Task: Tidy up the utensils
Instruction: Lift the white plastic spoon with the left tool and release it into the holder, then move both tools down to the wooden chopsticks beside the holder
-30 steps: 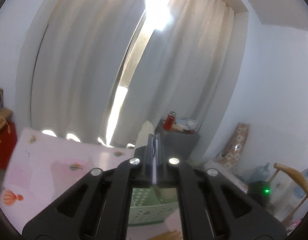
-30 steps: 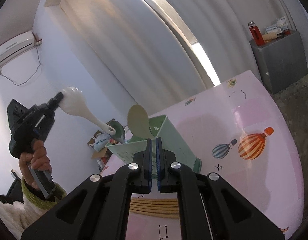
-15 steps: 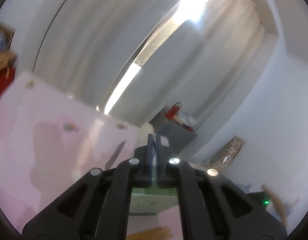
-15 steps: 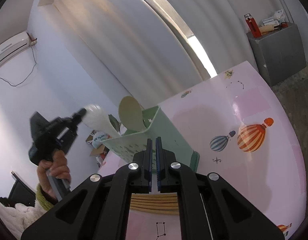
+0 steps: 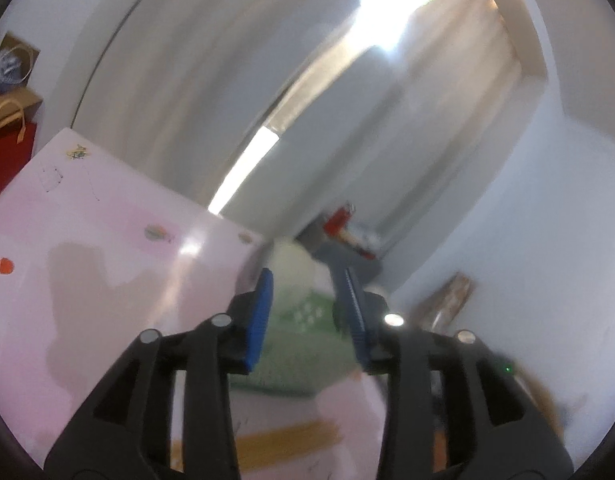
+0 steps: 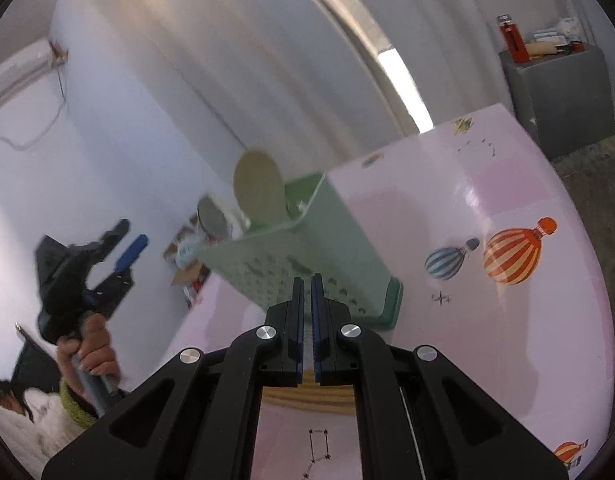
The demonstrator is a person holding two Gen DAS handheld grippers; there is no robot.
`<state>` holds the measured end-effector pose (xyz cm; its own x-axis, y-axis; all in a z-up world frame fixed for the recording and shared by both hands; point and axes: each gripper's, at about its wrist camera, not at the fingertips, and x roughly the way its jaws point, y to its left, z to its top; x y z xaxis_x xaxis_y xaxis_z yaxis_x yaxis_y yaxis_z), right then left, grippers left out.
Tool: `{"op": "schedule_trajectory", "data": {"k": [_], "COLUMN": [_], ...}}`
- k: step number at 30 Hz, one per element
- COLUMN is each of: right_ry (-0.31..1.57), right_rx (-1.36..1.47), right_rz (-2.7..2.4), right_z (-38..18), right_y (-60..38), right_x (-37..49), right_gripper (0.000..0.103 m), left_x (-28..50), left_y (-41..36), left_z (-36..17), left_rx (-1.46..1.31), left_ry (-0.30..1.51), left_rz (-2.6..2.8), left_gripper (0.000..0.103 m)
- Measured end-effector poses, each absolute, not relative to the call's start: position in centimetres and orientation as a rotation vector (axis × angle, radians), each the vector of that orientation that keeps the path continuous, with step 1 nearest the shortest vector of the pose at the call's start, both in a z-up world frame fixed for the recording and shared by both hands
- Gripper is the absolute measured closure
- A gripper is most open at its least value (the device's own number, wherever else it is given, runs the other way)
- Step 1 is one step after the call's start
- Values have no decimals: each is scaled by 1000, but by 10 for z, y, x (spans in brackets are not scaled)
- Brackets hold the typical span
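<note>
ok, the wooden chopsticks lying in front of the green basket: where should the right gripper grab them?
Probably mid-length, from above. The chopsticks lie flat on the pink table, side by side, crosswise to the right gripper, so it could straddle the whole bundle. It is shut now, so open first.

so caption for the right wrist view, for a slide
Shut right gripper faces the green utensil basket on the pink table; the open left gripper is empty.

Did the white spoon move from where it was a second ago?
Yes. It left the left gripper, whose jaws have just been opening, and now sits in the green basket beside the wooden spoon.
</note>
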<state>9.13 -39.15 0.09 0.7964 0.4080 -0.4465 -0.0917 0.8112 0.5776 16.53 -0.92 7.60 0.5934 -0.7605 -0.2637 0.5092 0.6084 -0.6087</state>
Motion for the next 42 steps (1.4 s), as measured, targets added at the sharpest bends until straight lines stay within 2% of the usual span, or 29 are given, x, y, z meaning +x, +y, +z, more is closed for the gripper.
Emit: {"op": "schedule_trajectory", "data": {"k": [2,8,12,14,15,17,20,29,42], "right_ry": [647,865,930,957,954,965,980,996,1063], "right_rx": [517,248,237,236,232,237,260,336,440], "right_rz": [290,266,281,282,279,290,289,285,348], "right_z": [-5,-42,-58,-64,-65,-66,-69,-75,-80], "right_y": [-384,-352,-352,-352,-352,-351,-349,-337,-293], "right_x": [99,138,152,156,155,151,145,111,70], "right_gripper": [74,72,72,78,78,88,96,99,99], "left_x": [142,97,88,94,97,104,114,136,129], "left_y": [-16,-45,-69,-73,-72,-67,-58,-28,3], "left_z": [68,7,-49,-67,-70,-73,-73,-67,-54], "left_rx": [-437,-350,-398,-443,-470,-503,-529,-472,-365], "left_ry": [603,864,1054,1117,1117,1113,1096,1066,1027], "left_rz": [-819,-912,-908,-871,-865,-837,-796,-691,-577], "left_gripper": [69,70,71,73,81,82,82,82,82]}}
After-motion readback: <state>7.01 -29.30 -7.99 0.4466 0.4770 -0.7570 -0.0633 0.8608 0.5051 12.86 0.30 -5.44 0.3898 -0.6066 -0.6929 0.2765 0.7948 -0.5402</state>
